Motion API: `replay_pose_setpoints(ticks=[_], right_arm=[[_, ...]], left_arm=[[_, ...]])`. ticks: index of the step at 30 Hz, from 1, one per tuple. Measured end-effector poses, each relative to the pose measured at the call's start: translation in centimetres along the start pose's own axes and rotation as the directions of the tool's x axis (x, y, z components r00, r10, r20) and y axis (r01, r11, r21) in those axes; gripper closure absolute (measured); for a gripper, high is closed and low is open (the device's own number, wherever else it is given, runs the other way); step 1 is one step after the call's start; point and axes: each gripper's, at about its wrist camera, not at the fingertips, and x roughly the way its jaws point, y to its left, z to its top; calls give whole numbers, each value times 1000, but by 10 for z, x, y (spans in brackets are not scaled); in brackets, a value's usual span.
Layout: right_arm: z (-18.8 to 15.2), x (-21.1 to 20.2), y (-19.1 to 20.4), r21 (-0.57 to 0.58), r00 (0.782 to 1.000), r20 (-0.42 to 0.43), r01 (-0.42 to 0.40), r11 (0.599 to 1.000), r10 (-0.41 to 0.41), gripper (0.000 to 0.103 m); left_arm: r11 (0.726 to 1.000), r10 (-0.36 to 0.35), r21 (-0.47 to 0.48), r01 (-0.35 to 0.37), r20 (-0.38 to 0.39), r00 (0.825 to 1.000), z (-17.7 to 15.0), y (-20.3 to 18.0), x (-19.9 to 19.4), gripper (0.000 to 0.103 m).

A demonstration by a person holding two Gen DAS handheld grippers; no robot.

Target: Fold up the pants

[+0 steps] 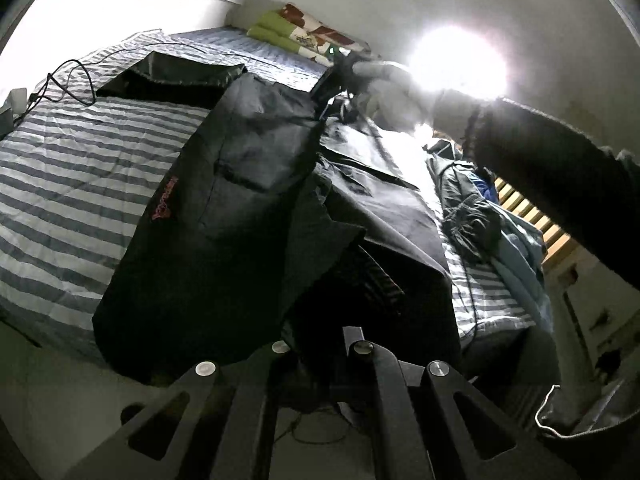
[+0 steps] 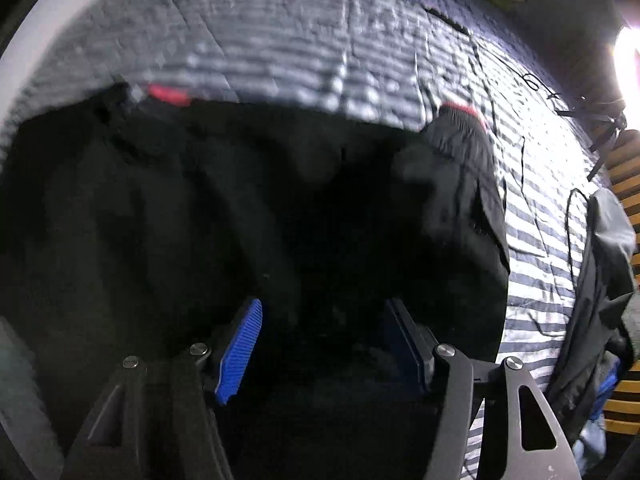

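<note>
Black pants (image 1: 224, 200) with a small red logo (image 1: 164, 204) lie spread over a striped bed. My left gripper (image 1: 320, 350) sits at their near edge, its fingers close together and shut on a lifted fold of the dark cloth. At the far end, a gloved hand (image 1: 388, 80) holds my right gripper (image 1: 340, 76) over the pants. The blurred right wrist view shows that gripper (image 2: 324, 340) open, blue pads (image 2: 240, 344) wide apart just above the black pants (image 2: 180, 200). A red-trimmed end (image 2: 460, 112) of the pants points up the bed.
The striped bedsheet (image 1: 60, 168) carries a black cable (image 1: 68, 80) at the left and pillows (image 1: 296, 28) at the head. A heap of other clothes (image 1: 472, 208) lies on the bed's right side. A bright lamp (image 1: 456, 60) glares. Wooden slats (image 2: 628, 200) show past a grey garment (image 2: 600, 260).
</note>
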Motion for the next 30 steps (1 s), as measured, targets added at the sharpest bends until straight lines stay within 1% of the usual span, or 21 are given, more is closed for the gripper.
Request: replay_pose_setpoints(ticks=[1, 2, 3, 4, 5, 6, 7, 12, 14, 16, 18, 20, 22, 25, 28, 30], right_arm=[[-3, 2, -5, 12, 1000, -1, -5, 1000, 5, 45], [-5, 1, -12, 42, 999, 5, -34, 999, 34, 48], [-8, -1, -20, 68, 998, 12, -68, 995, 68, 61], [-11, -4, -30, 94, 991, 17, -134, 986, 134, 71], [-13, -7, -37, 113, 984, 22, -178, 978, 177, 79], [-15, -11, -44, 130, 977, 30, -213, 968, 210, 95], [-17, -16, -49, 136, 973, 38, -230, 964, 227, 97], [-27, -57, -65, 146, 956, 148, -274, 951, 252, 101], [-25, -77, -61, 135, 948, 188, -285, 949, 257, 101], [-17, -90, -52, 123, 940, 207, -300, 946, 271, 102], [-7, -100, -31, 89, 935, 219, -305, 948, 280, 102], [1, -103, 0, 46, 935, 218, -295, 955, 278, 102], [13, -98, 31, 12, 937, 215, -284, 959, 275, 102], [24, -78, 77, -31, 941, 195, -277, 960, 277, 102], [30, -59, 101, -39, 943, 178, -279, 960, 281, 102], [30, -53, 109, -39, 942, 177, -283, 958, 286, 102]], left_arm=[[1000, -5, 3, 5, 2, 1000, 0, 0, -1, 101], [1000, -9, 8, 9, 6, 1000, 0, -2, -3, 101], [1000, -13, 11, 13, 9, 1000, 0, -3, -4, 101], [1000, -18, 15, 18, 11, 1000, 0, -4, -6, 101], [1000, -23, 21, 22, 15, 1000, 0, -6, -8, 101], [999, -26, 25, 25, 19, 999, 0, -8, -10, 101], [999, -32, 30, 31, 22, 999, 0, -10, -12, 101], [999, -30, 44, 28, 44, 999, 0, -15, -22, 101], [999, -17, 37, 15, 54, 998, -1, -14, -26, 101], [1000, -3, 13, 2, 64, 998, -3, -7, -31, 101], [1000, 18, -20, -17, 73, 997, -6, 4, -36, 101], [998, 46, -53, -42, 69, 997, -9, 19, -38, 101], [995, 65, -75, -61, 62, 996, -11, 29, -38, 101], [991, 90, -104, -83, 57, 994, -15, 46, -38, 101], [987, 114, -121, -106, 63, 991, -17, 58, -40, 101], [983, 128, -142, -118, 66, 990, -18, 67, -41, 101]])
